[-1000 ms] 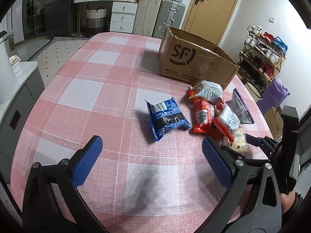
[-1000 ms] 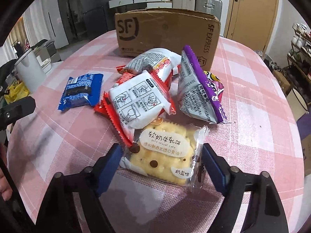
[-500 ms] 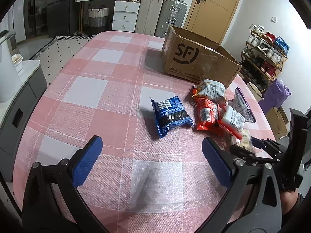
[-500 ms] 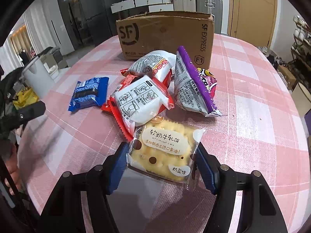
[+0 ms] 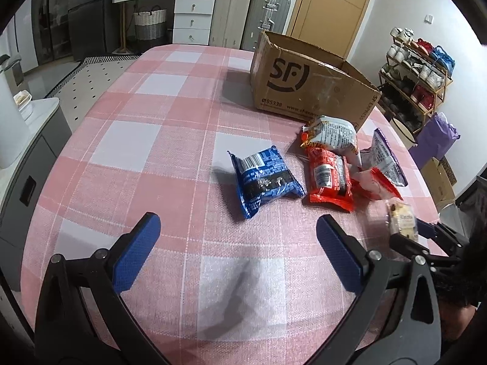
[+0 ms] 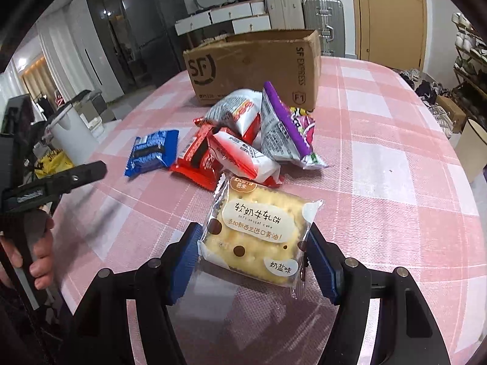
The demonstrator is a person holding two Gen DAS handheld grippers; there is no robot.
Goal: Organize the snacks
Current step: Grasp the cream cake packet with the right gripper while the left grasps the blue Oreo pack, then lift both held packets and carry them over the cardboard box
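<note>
Lifted since the earlier frame: the nougat cracker packet [image 6: 255,237], then flat on the tabletop between spread fingers, is now pinched at both side edges by the right gripper [image 6: 254,261] and raised clear of the cloth, its near end tilted down. In the left wrist view the same packet [image 5: 401,220] is seen edge-on at the far right, somewhat blurred.

Just beyond it the remaining snacks lie in a loose heap: white-and-red packet [image 6: 243,158], orange-red packet [image 6: 197,164], purple bag [image 6: 286,130] and white crisp bag [image 6: 237,108], mostly touching or overlapping. A blue packet [image 5: 263,181] lies slightly apart, on the left of the heap.

Step in hand is judged to be the transport of the first snack. The open cardboard box [image 6: 255,64], far behind the heap, is the likely destination; the next move would call for carrying the packet over the heap and above the box wall before release. The crinkly wrapper may slip.

The left gripper [image 5: 237,252] is held empty above the tabletop, fingers spread wide.

Surface: pink-and-white checked tablecloth [image 5: 146,158]. Room: suitcases [image 5: 249,18], white drawers, a wooden door [image 5: 331,6], a shoe rack at right.
</note>
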